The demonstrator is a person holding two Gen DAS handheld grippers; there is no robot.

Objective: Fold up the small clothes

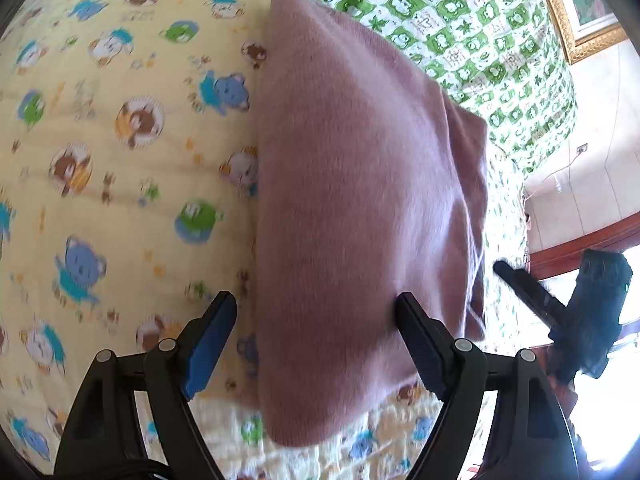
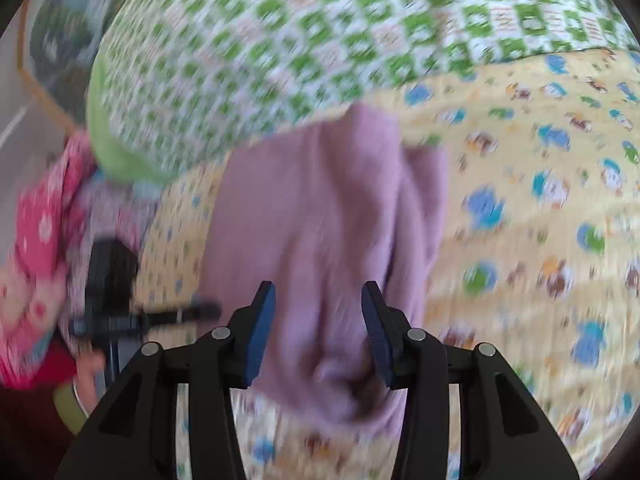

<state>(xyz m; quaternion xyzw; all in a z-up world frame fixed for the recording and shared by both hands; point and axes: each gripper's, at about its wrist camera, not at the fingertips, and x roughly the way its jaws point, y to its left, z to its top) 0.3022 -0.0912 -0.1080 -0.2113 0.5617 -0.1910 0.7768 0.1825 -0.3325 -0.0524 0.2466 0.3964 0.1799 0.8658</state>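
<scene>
A mauve knitted garment [image 1: 360, 200] lies folded lengthwise on a yellow cartoon-print bed cover [image 1: 120, 140]. My left gripper [image 1: 316, 304] is open just above its near end, one finger off its left edge and one over the cloth. In the right wrist view the same garment [image 2: 320, 220] lies rumpled at its near end. My right gripper [image 2: 318, 300] is open over that end, fingers apart with cloth showing between them. The right gripper [image 1: 516, 276] shows at the garment's right side in the left wrist view. The right view is blurred.
A green-and-white patterned quilt [image 1: 460, 20] lies bunched beyond the garment. A pink patterned cloth [image 2: 40, 240] sits at the bed's left edge in the right view. A gold picture frame [image 1: 568, 20] and wall are at the far right.
</scene>
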